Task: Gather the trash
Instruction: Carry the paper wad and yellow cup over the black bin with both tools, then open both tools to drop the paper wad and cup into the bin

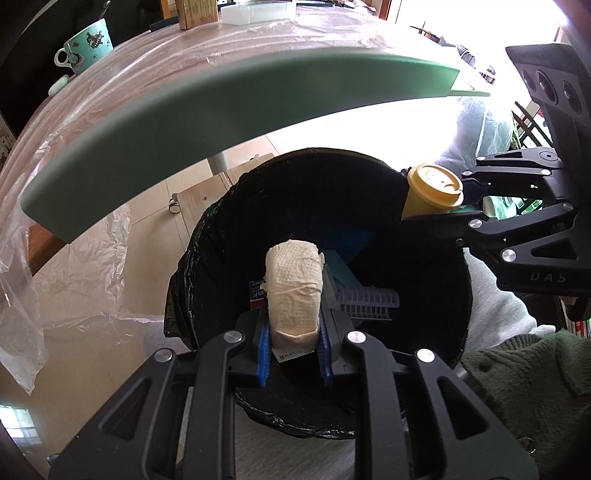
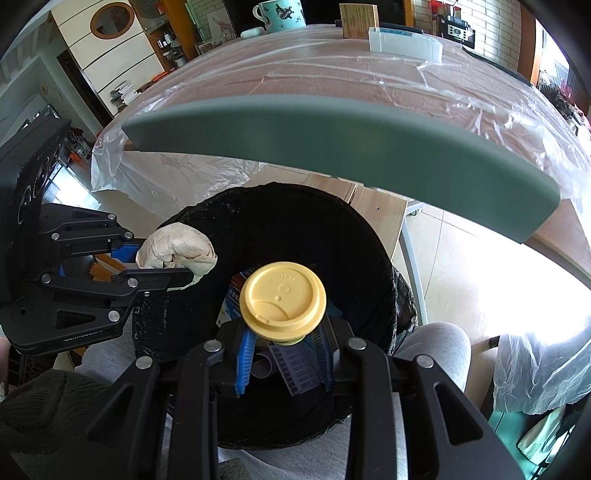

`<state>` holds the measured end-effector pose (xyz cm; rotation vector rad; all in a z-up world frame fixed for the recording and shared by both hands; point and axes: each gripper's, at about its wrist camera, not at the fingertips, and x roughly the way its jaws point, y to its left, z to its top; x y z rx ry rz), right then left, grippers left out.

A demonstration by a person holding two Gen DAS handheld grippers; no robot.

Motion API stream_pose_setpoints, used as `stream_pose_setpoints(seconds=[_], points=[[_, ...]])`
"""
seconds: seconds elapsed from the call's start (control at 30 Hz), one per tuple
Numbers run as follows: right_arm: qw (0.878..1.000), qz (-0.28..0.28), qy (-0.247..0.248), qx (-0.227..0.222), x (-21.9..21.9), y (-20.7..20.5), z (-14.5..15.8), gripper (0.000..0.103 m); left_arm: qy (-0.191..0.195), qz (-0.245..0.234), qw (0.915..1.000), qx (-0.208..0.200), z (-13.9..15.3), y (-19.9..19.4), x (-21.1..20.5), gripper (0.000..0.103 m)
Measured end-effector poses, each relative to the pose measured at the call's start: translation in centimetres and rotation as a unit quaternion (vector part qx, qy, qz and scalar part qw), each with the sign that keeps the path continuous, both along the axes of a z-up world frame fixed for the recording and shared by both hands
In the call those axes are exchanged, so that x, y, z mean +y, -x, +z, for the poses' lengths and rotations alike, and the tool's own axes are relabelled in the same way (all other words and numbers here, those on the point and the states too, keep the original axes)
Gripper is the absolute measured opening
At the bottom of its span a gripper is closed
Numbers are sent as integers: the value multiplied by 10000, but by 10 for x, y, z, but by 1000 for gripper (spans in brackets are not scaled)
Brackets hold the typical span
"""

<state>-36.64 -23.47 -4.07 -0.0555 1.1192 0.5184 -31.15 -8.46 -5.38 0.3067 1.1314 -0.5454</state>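
A bin lined with a black bag [image 1: 369, 192] [image 2: 207, 221] stands below the table edge. My left gripper [image 1: 293, 314] is shut on a crumpled cream paper towel [image 1: 294, 280] and holds it over the bin's mouth; it also shows in the right wrist view [image 2: 177, 248]. My right gripper [image 2: 282, 332] is shut on a yellow paper cup with a yellow lid [image 2: 282, 301], also over the bin; the cup shows in the left wrist view [image 1: 434, 190]. Inside the bin lie a blue-and-white packet [image 2: 231, 299] and a ridged plastic piece [image 1: 371, 301].
The table's grey-green edge [image 1: 221, 107] [image 2: 332, 133] curves above the bin, covered with clear plastic sheet [image 2: 332, 74]. On the table stand a teal mug [image 1: 86, 46] [image 2: 282, 14], a wooden block [image 2: 358, 15] and a clear box [image 2: 404, 44]. Sheet hangs at the left [image 1: 66, 288].
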Motion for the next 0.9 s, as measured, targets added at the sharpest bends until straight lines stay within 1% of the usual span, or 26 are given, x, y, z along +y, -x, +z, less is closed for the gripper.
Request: stream_pose_setpoints(seconds=[0.57,0.83,0.9], points=[[9994,38,329,-7,14,0,-8,29,-312,-96,9995,57,-21,-4,-7,22],[9993,29,360,25,16,0,-10,29,-370,-89,9993,67,-26,-4,-10,22],[9993,19,366,32,16,0,-11,29,-316,-93,9994,52,-26,-4,-9,23]])
